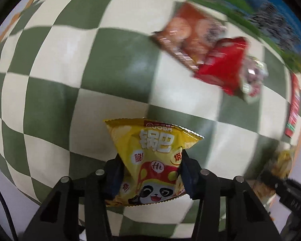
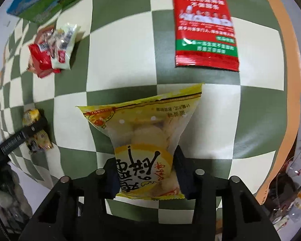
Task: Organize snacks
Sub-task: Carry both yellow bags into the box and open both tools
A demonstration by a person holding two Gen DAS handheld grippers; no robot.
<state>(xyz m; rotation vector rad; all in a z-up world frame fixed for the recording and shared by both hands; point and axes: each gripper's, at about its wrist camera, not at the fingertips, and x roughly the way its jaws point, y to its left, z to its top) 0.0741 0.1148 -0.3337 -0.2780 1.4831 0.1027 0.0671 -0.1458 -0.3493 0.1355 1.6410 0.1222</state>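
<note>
Between the left tongs point(image 1: 151, 177) sits a yellow panda bag point(image 1: 153, 160), pinched across its lower half, long axis running straight out ahead, top seal pointing away over the checkered surface point(image 1: 56, 104). Over on the right, same story: the right tongs point(image 2: 145, 172) pinch a yellow biscuit bag point(image 2: 144, 138) at its lower half, printing upside down to the camera, far seal pointing forward and a touch to the right. Both bags look lifted clear of the cloth, though I can't be certain from these angles.

Further out, the pile point(image 1: 210, 54): a brown pack, a red pack and a small clear-wrapped one overlapping, lying ahead and to the right of the left tongs, ahead and well to the left of the right tongs. My read is that's the gathering spot, and the left hand looks the nearer one. A long red sachet point(image 2: 205, 24) lies alone, straight ahead of the right tongs, lengthwise away. Beyond the pile, a green-and-blue box point(image 2: 40, 2) at the surface's far edge.
</note>
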